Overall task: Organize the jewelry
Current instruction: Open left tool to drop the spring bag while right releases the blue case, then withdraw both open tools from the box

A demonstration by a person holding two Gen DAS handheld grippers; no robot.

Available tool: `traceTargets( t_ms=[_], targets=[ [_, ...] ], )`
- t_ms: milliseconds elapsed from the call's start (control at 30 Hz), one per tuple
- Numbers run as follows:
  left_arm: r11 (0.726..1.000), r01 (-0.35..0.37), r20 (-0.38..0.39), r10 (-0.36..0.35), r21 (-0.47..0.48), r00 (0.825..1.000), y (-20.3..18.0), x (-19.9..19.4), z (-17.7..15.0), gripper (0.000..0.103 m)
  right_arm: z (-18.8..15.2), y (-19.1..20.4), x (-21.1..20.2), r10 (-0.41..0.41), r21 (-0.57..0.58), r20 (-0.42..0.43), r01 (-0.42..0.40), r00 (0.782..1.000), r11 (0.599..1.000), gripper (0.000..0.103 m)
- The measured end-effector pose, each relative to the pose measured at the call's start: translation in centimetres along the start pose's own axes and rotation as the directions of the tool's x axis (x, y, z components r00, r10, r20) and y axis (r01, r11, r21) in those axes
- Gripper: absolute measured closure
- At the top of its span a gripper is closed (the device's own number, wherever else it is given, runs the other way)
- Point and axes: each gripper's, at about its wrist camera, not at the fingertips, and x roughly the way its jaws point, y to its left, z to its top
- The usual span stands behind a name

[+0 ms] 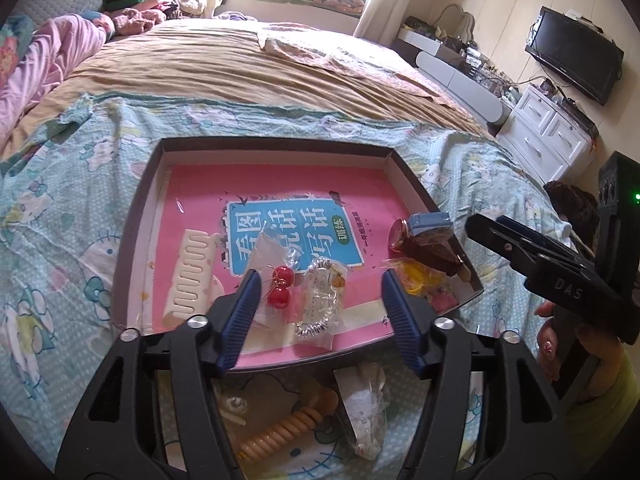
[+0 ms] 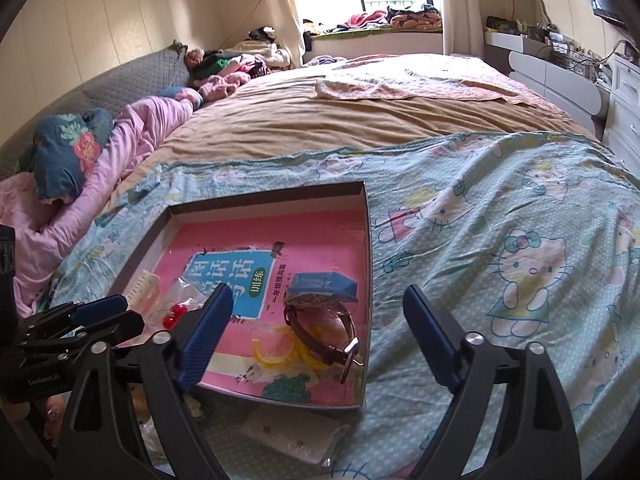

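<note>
A shallow dark-rimmed tray (image 1: 280, 142) lies on the bed with a pink book in its bottom. In it are a cream comb (image 1: 192, 276), red cherry earrings (image 1: 280, 286) in a clear bag, a bagged silver bracelet (image 1: 316, 320), a brown-strapped watch (image 1: 400, 234), a blue box (image 1: 434, 222) and yellow hoops (image 1: 416, 276). My left gripper (image 1: 320, 276) stands open above the earrings and bracelet, its pads clear of them. My right gripper (image 2: 318, 292) is open wide over the watch (image 2: 320, 332) and blue box (image 2: 324, 286), holding nothing.
On the cartoon-print sheet (image 1: 60, 240) in front of the tray lie an orange ribbed bangle (image 1: 280, 432), a crumpled bag (image 1: 364, 412) and a white card in plastic (image 2: 292, 436). Pink bedding (image 2: 120, 152) is heaped at the left. White drawers (image 1: 548, 132) stand right of the bed.
</note>
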Motion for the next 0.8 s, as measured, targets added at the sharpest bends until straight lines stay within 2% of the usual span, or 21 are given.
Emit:
traceTargets(
  t_ms=[67, 133, 200, 433, 800],
  targets=[
    [1.0, -0.005, 0.012, 0.005, -0.004, 1.0, 0.1, -0.6, 0.1, 0.045, 0.1, 0.0, -0.4, 0.002, 0.002, 0.006, -0.002, 1.0, 1.0, 0.015],
    [1.0, -0.014, 0.023, 0.014, -0.009, 1.0, 0.2, -1.1, 0.2, 0.034, 0.2, 0.0, -1.0, 0.006, 0.002, 0.013, -0.006, 1.0, 1.0, 0.014],
    [1.0, -0.016, 0.04, 0.017, -0.015, 0.999, 0.4, -1.8, 0.3, 0.032, 0.2, 0.1, -1.5, 0.007, 0.002, 0.022, -0.007, 1.0, 1.0, 0.013],
    [0.998, -0.034, 0.084, 0.038, -0.044, 0.996, 1.4, -3.9, 0.8, 0.016, 0.3, 0.4, -3.4, 0.021, 0.001, 0.05, -0.021, 0.999, 1.0, 0.013],
    [0.995, -0.07, 0.149, 0.08, -0.069, 0.986, 2.7, -7.4, 1.0, 0.012, 0.1, 1.6, -6.0, 0.054, -0.024, 0.077, -0.052, 0.996, 0.998, 0.013]
  ],
)
